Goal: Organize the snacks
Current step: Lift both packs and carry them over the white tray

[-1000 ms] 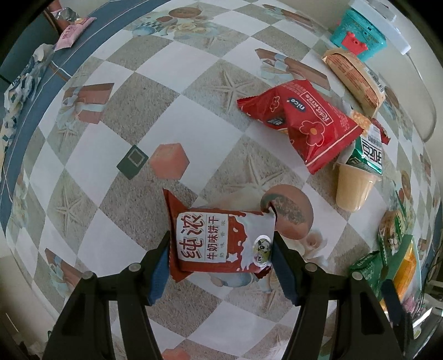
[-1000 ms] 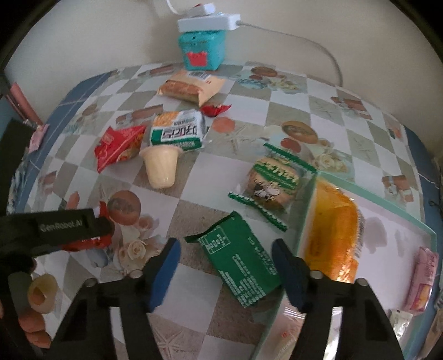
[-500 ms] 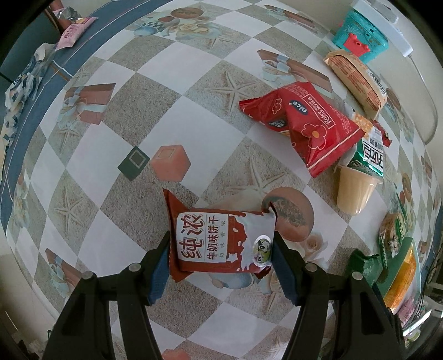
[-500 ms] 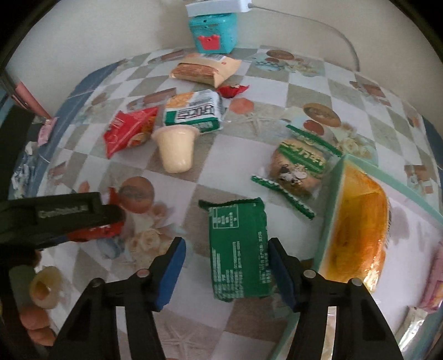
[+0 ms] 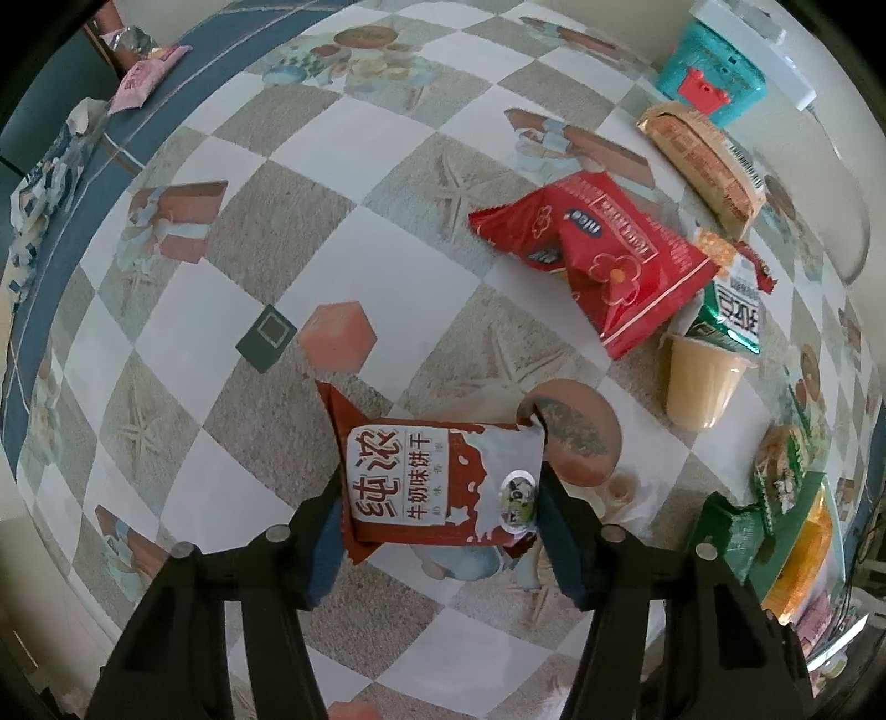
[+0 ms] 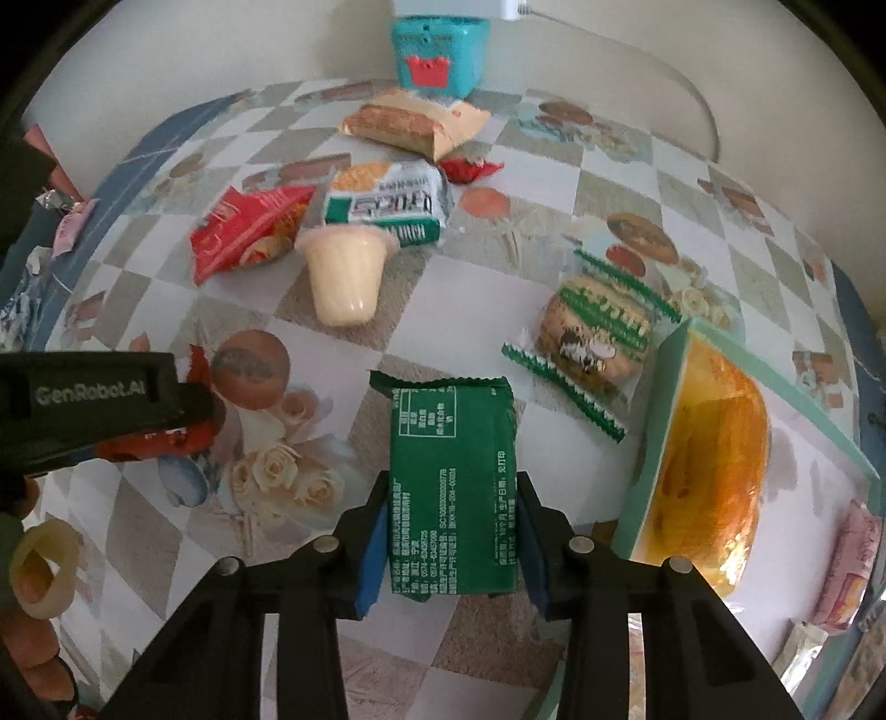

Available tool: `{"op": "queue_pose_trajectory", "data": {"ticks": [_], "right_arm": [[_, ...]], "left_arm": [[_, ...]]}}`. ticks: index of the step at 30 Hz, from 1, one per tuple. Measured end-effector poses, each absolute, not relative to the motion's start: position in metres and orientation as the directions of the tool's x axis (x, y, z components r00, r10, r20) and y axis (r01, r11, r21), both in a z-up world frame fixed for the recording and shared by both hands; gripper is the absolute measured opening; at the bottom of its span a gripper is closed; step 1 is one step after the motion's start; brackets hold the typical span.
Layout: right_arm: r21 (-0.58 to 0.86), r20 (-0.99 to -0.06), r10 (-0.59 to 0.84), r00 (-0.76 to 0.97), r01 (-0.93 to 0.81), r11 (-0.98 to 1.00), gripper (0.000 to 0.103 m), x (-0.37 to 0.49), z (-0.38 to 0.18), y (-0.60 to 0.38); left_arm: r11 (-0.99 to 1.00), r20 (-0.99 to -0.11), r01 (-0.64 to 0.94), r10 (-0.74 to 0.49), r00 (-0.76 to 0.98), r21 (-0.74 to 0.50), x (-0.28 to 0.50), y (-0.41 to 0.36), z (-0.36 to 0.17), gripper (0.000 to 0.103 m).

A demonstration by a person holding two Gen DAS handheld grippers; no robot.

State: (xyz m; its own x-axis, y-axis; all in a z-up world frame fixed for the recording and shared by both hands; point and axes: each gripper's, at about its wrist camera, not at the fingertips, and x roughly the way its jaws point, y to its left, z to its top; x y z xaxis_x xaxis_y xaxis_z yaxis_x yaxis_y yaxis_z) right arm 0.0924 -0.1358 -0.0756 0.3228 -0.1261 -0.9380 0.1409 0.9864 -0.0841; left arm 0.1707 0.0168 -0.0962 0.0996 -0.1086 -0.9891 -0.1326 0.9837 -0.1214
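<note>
My left gripper [image 5: 437, 531] is shut on a red and white milk biscuit packet [image 5: 437, 482] and holds it over the checked tablecloth. My right gripper [image 6: 451, 545] has closed on a green snack packet [image 6: 454, 487] lying back-side up; its blue pads [image 6: 372, 554] touch both long edges. The left gripper also shows at the left of the right wrist view [image 6: 99, 404]. A teal tray [image 6: 775, 387] on the right holds an orange bread pack [image 6: 714, 476] and a pink packet [image 6: 847, 570].
Loose on the table: a red bag [image 6: 243, 232], a pudding cup [image 6: 346, 277], a green and white pack [image 6: 387, 205], a tan cracker pack [image 6: 415, 122], a green-striped cookie pack [image 6: 598, 332]. A teal box [image 6: 437, 50] stands by the wall.
My right gripper moved forward over the green packet and closed its jaws onto it. The left gripper kept its hold on the biscuit packet and barely moved.
</note>
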Motion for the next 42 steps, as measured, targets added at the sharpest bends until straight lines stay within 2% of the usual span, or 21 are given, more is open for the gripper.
{"op": "queue_pose_trajectory", "data": {"ticks": [16, 26, 35, 42], "right_arm": [[-0.052, -0.833, -0.155, 0.531, 0.203, 0.978, 0.043, 0.073, 0.032, -0.144], [-0.035, -0.811, -0.224, 0.54, 0.338, 0.941, 0.043, 0.044, 0.059, -0.191], [0.005, -0.808, -0.331, 0.488, 0.568, 0.823, 0.043, -0.009, 0.063, -0.284], [0.013, -0.804, -0.383, 0.455, 0.658, 0.753, 0.043, -0.038, 0.069, -0.323]], "left_arm": [[0.965, -0.923, -0.094, -0.202, 0.326, -0.244, 0.154, 0.025, 0.007, 0.063], [0.96, -0.892, -0.034, -0.246, 0.378, -0.279, 0.138, 0.005, 0.04, 0.063], [0.958, -0.883, 0.124, -0.288, 0.37, -0.26, 0.109, -0.059, 0.054, 0.063], [0.932, -0.879, 0.287, -0.318, 0.356, -0.221, 0.076, -0.124, 0.061, 0.063]]}}
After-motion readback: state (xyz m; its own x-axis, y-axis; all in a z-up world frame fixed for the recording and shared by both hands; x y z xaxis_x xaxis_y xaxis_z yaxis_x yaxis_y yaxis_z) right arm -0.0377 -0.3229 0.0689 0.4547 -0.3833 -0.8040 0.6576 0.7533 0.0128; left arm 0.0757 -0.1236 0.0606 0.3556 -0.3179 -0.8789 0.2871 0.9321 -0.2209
